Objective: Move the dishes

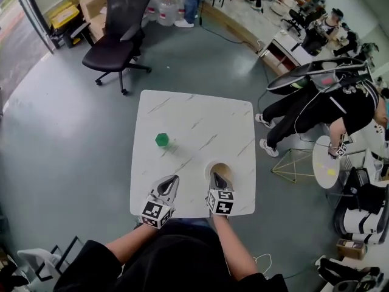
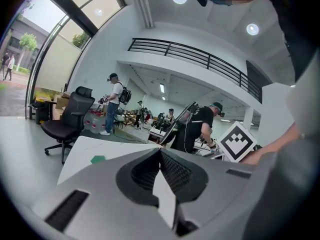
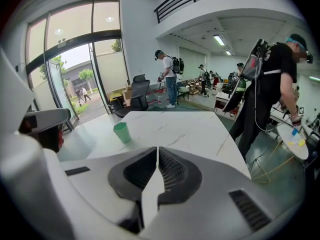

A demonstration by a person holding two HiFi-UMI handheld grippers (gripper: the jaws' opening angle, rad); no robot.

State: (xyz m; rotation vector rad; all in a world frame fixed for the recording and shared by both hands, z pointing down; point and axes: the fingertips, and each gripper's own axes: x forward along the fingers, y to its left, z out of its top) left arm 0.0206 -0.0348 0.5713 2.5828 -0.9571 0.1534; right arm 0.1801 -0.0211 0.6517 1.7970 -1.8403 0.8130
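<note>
White marbled bench (image 1: pixel 182 111), green cup (image 1: pixel 161 140) upright left of centre, tan bowl (image 1: pixel 222 168) near the front edge, just beyond the right claw (image 1: pixel 214 176), left claw (image 1: pixel 174 179) alongside, both claws closed together and empty.

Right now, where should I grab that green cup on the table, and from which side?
Probably its wall just below the rim, coming level from the near edge. The green cup stands upright with nothing touching it on the table, wider at its open top, so a squeeze across it should hold. The left gripper sits nearer but is shut; open it first.
</note>
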